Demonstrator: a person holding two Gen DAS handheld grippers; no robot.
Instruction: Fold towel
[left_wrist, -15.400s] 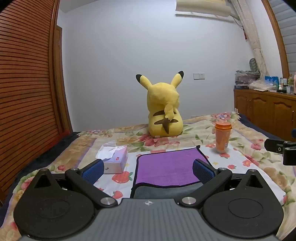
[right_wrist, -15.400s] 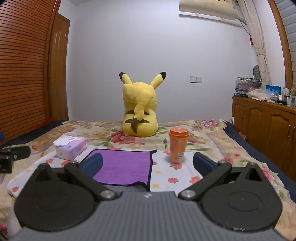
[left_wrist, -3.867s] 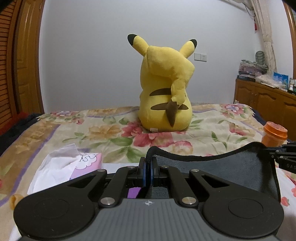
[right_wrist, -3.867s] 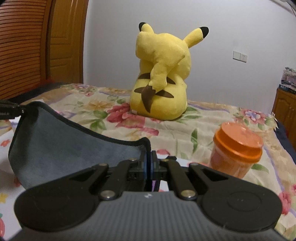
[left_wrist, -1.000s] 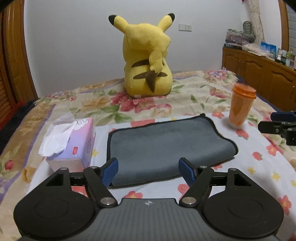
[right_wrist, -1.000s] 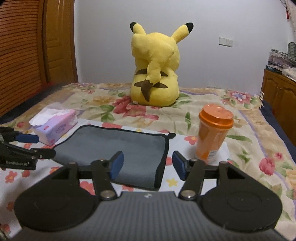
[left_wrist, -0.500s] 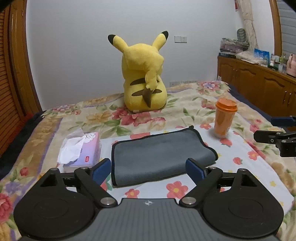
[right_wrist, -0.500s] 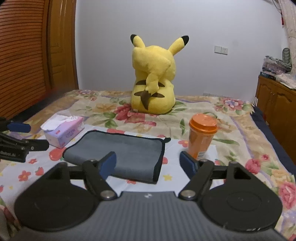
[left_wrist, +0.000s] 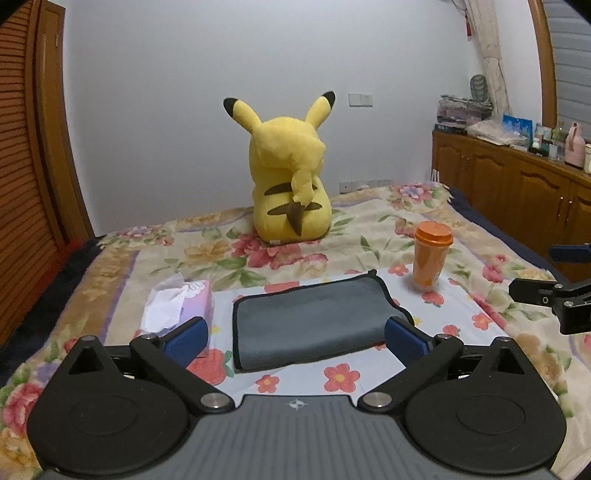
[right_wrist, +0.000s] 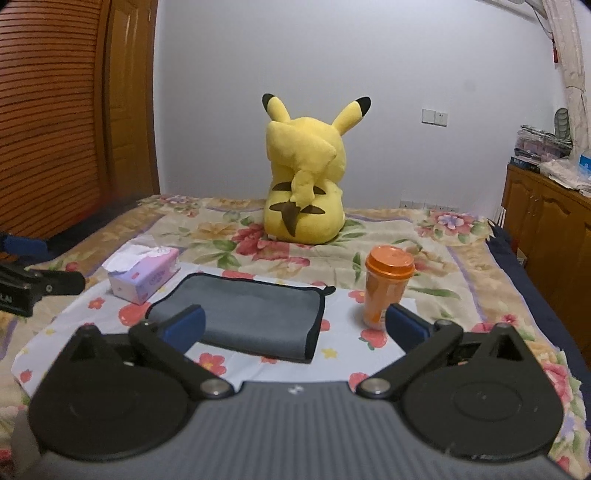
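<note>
- The grey folded microfibre towel with black trim (left_wrist: 314, 325) lies flat on the white flower-print sheet (left_wrist: 369, 373), dead centre between both tongs, grey side up.
- Left gripper (left_wrist: 295, 338) is spread wide with nothing in it, blue pads (left_wrist: 186, 339) hanging short of the towel.
- Right gripper (right_wrist: 293, 325) is the same deal, wide and empty; it also pokes in at 3 o'clock of the left view.
- Orange plastic cup with an orange lid (left_wrist: 430, 256) stands upright at the towel's 2 o'clock, apart from it.
- Pink tissue box (left_wrist: 184, 308) sits at its 9 o'clock, close by.
- Big yellow Pikachu plush (left_wrist: 290, 181) is at 12 o'clock, well back, facing away.
</note>
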